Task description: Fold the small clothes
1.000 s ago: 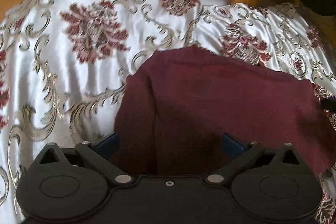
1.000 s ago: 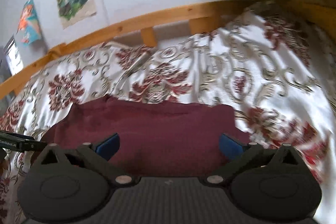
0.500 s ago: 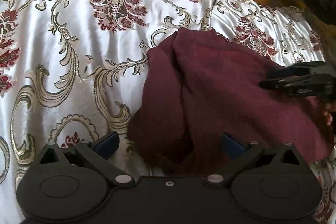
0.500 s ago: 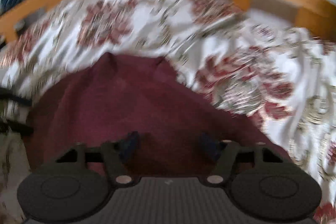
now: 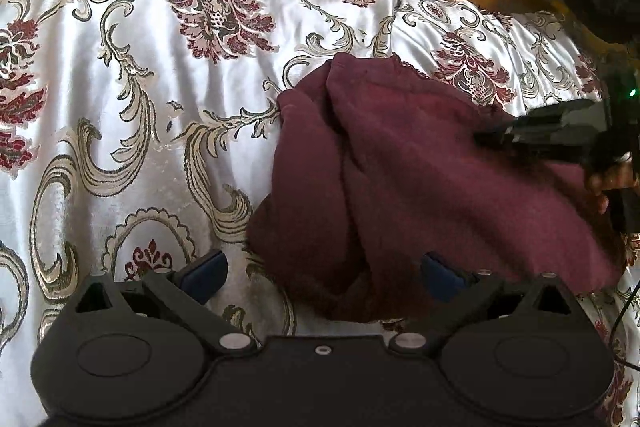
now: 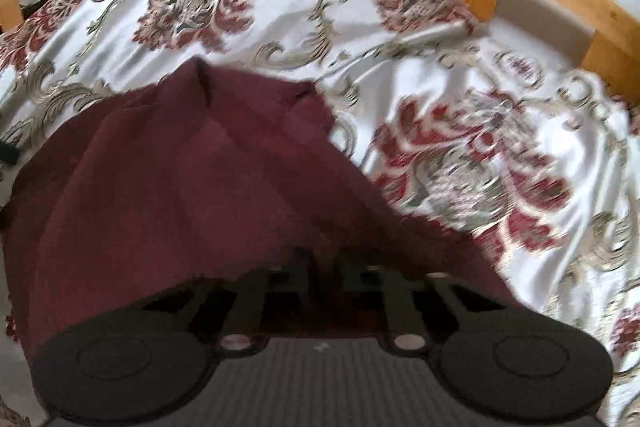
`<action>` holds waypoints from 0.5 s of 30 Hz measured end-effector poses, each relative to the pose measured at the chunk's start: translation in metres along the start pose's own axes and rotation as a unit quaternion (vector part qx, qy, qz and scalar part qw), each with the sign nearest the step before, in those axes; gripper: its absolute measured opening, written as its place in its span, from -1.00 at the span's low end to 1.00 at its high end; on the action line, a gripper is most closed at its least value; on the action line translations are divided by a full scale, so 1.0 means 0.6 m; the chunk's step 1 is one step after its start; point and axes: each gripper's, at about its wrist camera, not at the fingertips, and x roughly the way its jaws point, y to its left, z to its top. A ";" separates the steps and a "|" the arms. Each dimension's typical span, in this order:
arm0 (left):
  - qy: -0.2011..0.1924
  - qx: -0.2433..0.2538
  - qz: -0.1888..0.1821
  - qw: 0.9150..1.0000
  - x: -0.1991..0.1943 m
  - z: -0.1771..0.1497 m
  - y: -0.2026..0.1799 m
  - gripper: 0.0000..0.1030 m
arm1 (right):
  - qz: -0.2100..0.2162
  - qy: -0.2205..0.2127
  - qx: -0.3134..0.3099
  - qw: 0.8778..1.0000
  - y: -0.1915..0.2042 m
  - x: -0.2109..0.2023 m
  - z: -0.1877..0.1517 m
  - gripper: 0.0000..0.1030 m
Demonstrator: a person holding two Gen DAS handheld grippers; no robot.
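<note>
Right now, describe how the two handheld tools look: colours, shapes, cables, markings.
The left tool is matte black plastic with two round discs on its body, silver pivot screws, angled linkage arms and dark blue finger pads. The right tool has the same black body, with a ribbed grey panel between its discs; from the left camera it shows a small green light. A thin black cable trails nearby.

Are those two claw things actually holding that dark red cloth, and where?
The right hand-held gripper is closing on the maroon garment's near edge; the left hand-held gripper holds nothing.
</note>
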 end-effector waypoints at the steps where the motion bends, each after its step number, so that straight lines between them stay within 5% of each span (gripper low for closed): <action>1: 0.000 0.000 -0.001 1.000 -0.001 0.000 0.000 0.98 | -0.013 -0.015 0.004 1.000 -0.004 -0.010 0.006 -0.84; 4: 0.000 0.003 0.000 1.000 -0.003 -0.002 0.001 0.98 | -0.039 -0.041 0.016 0.998 -0.017 -0.023 0.022 -0.86; 11: 0.002 -0.001 0.004 1.000 -0.001 -0.004 0.000 0.98 | -0.053 -0.011 0.052 0.997 -0.020 0.032 -0.003 -0.80; 15: 0.003 -0.001 0.002 1.000 -0.001 -0.004 0.000 0.98 | -0.069 -0.041 0.065 0.995 -0.014 0.009 -0.007 -0.18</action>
